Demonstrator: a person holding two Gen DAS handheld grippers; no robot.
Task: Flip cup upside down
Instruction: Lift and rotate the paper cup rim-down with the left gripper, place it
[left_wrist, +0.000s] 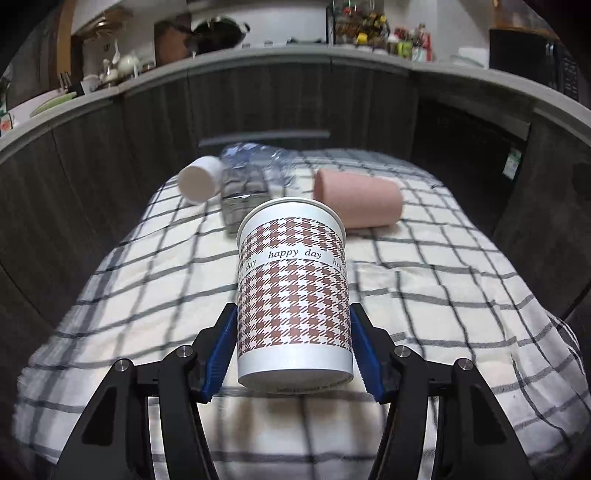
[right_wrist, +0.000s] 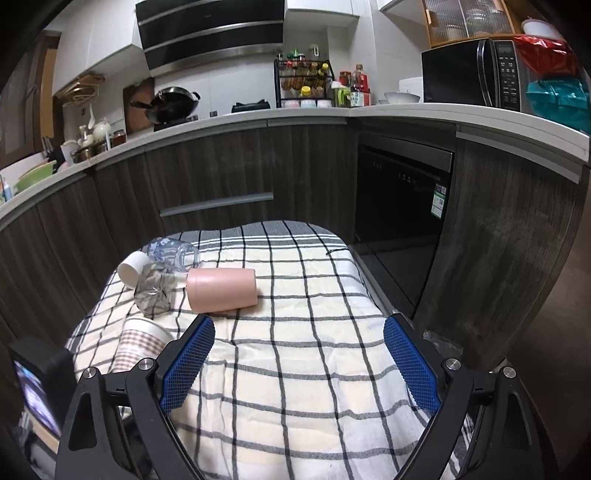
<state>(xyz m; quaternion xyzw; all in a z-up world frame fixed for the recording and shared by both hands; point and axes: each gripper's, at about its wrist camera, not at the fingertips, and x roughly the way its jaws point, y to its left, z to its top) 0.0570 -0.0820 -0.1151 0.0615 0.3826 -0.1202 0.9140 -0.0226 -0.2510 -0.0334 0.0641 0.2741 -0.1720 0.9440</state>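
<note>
Closest to me, my left gripper (left_wrist: 293, 343) had its blue pads (left_wrist: 221, 350) pressed against both sides of the houndstooth paper cup (left_wrist: 293, 295), low on its body near the base. The cup leaned away from me, rim at the far end, its base lifted off the checked cloth (left_wrist: 443, 295); the band reading "happy day" faced my camera. From the right wrist view I saw the same cup at the near left corner of the cloth, partly hidden behind a finger. My right gripper (right_wrist: 299, 363) hung over the near part of the cloth with its fingers spread wide and nothing between them.

Farther off, a pink cup (right_wrist: 221, 290) lay on its side near the middle of the cloth. Just left of it lay a grey glass (right_wrist: 153, 291), also on its side. Beyond that, a white cup (right_wrist: 132, 271) and a clear patterned glass (right_wrist: 173, 253) lay tipped over near the far left edge. Behind everything stood dark cabinets (right_wrist: 221, 166) and a cluttered counter (right_wrist: 406, 110)
</note>
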